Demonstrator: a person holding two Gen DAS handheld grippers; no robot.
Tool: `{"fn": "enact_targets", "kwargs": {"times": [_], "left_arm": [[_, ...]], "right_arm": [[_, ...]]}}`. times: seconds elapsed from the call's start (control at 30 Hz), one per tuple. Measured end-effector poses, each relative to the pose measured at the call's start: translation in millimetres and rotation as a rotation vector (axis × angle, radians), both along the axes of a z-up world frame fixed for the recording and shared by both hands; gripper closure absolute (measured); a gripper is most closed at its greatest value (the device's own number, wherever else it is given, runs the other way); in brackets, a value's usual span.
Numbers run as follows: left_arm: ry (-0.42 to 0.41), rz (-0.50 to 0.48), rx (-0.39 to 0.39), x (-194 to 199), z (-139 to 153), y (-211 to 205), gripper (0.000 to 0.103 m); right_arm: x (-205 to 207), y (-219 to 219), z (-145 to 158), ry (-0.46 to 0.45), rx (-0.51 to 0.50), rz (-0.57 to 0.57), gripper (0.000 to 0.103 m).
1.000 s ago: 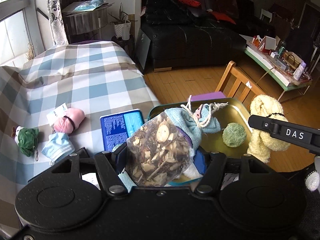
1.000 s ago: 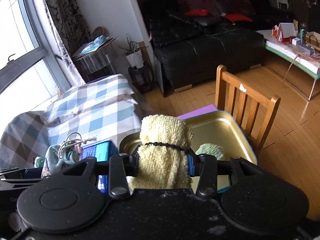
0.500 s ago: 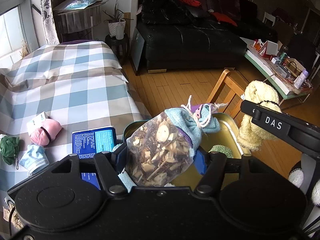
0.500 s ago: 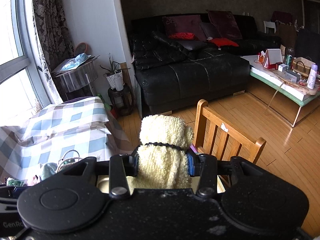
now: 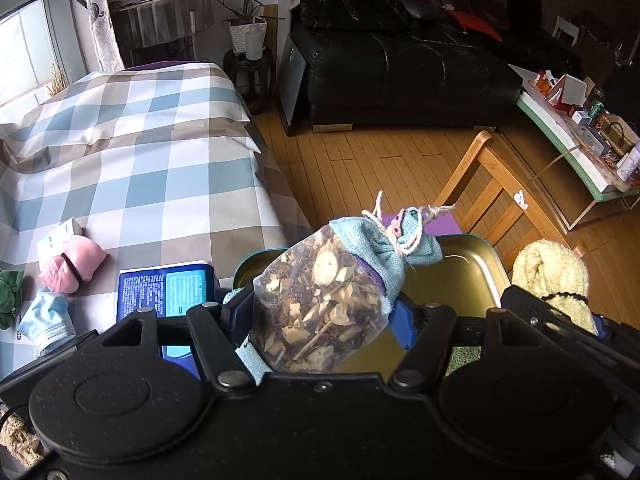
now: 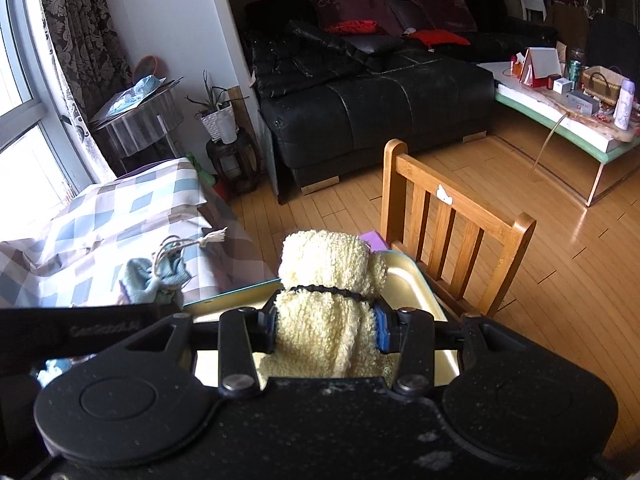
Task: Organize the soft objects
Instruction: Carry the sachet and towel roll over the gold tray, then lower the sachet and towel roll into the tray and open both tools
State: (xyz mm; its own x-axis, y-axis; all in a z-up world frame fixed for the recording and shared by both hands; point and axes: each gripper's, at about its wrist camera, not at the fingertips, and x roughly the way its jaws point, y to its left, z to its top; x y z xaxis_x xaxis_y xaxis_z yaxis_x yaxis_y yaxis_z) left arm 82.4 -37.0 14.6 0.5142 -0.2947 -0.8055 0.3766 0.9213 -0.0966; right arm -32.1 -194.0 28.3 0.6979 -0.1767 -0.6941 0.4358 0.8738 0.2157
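Observation:
My left gripper carries a clear sachet of dried herbs with a blue cloth top tied by string. It hangs over the near left part of the gold metal tray. The jaws are opening, and the sachet still sits between the pads and touches them. My right gripper is shut on a fluffy yellow towel roll bound with a black band, above the tray. The towel roll also shows at the right of the left wrist view, and the sachet's top at the left of the right wrist view.
On the checked cloth lie a blue box, a pink roll, a blue face mask and a green plush. A wooden chair stands just behind the tray, with a black sofa beyond.
Both grippers have moved in over the tray with their loads. The green ball in the tray has dropped out of sight behind the left gripper's body.

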Motion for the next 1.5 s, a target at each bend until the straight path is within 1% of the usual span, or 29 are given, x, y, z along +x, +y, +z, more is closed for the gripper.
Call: {"fn": "enact_targets", "kwargs": {"times": [0.1,0.2,0.27,0.37,0.53,0.67,0.7,0.73,0.77,0.8,0.83,1.13,1.5], "left_arm": [[0.0,0.005,0.007,1,-3,-2,0.038],[0.001,0.006,0.007,0,-4,-1,0.037],[-0.02,0.004,0.017,-2,-4,-2,0.037],[-0.046,-0.002,0.023,-4,0,-2,0.03],[-0.04,0.005,0.016,-4,0,1,0.03],[-0.036,0.017,0.029,-5,-4,5,0.03],[-0.033,0.022,0.032,-5,-4,7,0.03],[-0.031,0.026,0.035,-5,-5,8,0.03],[-0.028,0.031,0.037,-5,-7,10,0.03],[-0.024,0.034,0.038,-4,-7,12,0.03],[-0.021,0.038,0.04,-4,-8,13,0.03],[-0.013,0.043,0.05,-7,-11,18,0.03],[-0.002,0.04,0.066,-14,-14,23,0.03]], "right_arm": [[0,0,-1,0.007,0.003,-0.002,0.061],[0,-4,-2,0.01,0.027,-0.009,0.061],[1,-6,-2,0.012,0.045,-0.013,0.061],[2,-6,-4,0.021,0.05,-0.015,0.061],[3,-3,-5,0.031,0.053,-0.001,0.061],[5,-2,-6,0.032,0.074,0.038,0.06],[5,-1,-6,0.029,0.082,0.053,0.059],[6,0,-6,0.026,0.089,0.067,0.055],[6,2,-6,0.021,0.092,0.077,0.054],[6,2,-5,0.017,0.091,0.083,0.049],[6,3,-4,0.013,0.087,0.086,0.046],[5,0,-7,0.032,0.068,0.06,0.045],[4,1,-9,0.051,0.046,0.053,0.044]]}}
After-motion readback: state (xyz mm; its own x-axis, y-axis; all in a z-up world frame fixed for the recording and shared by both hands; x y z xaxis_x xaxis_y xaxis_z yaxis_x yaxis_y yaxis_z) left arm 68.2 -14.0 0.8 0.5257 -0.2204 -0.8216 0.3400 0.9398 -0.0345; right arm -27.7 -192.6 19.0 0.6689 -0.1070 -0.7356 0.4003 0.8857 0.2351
